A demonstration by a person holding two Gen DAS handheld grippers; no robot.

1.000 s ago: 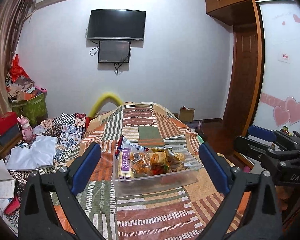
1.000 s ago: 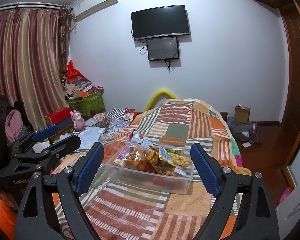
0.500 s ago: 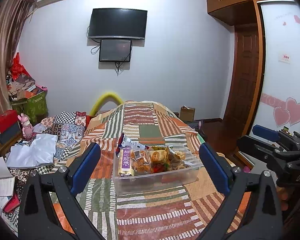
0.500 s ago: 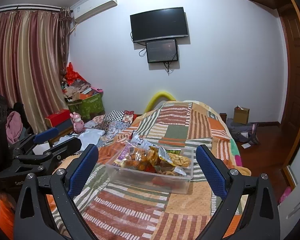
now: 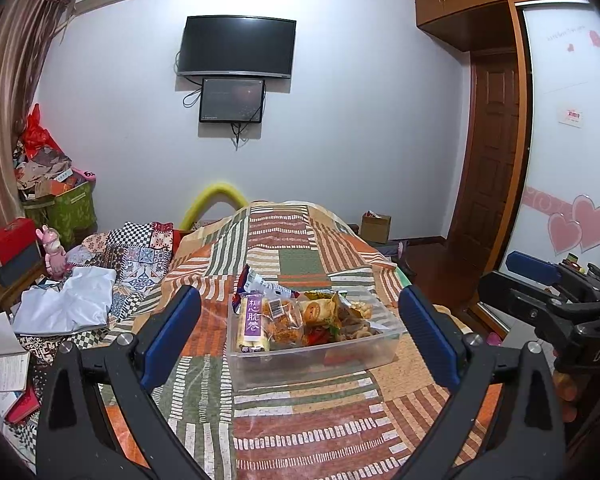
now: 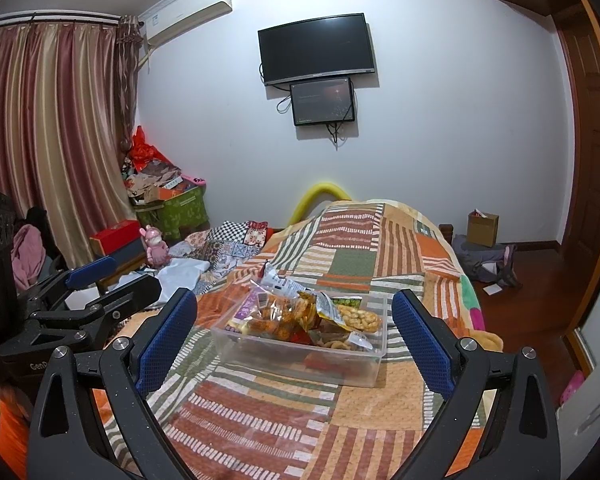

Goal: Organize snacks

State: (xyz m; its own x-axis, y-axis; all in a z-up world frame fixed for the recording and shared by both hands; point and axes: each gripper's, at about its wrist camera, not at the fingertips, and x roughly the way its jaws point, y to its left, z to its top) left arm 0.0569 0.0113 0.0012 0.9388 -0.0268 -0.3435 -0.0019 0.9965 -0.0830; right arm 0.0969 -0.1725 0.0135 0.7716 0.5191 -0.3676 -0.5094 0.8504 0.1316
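A clear plastic bin (image 5: pixel 312 364) full of snack packets sits on the patchwork bedspread; it also shows in the right wrist view (image 6: pixel 340 364). A purple-labelled packet (image 5: pixel 253 325) stands at the bin's left end. Orange and yellow packets (image 6: pixel 296 314) fill the middle. My left gripper (image 5: pixel 300 332) is open and empty, held back from the bin with its blue pads to either side. My right gripper (image 6: pixel 296 332) is also open and empty, short of the bin. Each gripper shows at the edge of the other's view.
The bedspread (image 5: pixel 292 428) covers the bed. Folded cloths and a white garment (image 5: pixel 68 304) lie to the left. Boxes, a green bin (image 6: pixel 172 212) and a pink toy (image 6: pixel 156 246) stand by the curtain. A door and wooden floor (image 6: pixel 532 280) are at the right.
Both views have shifted slightly: the cameras rose or tilted a little and the bin sits marginally lower and nearer. Both grippers stay open and empty.
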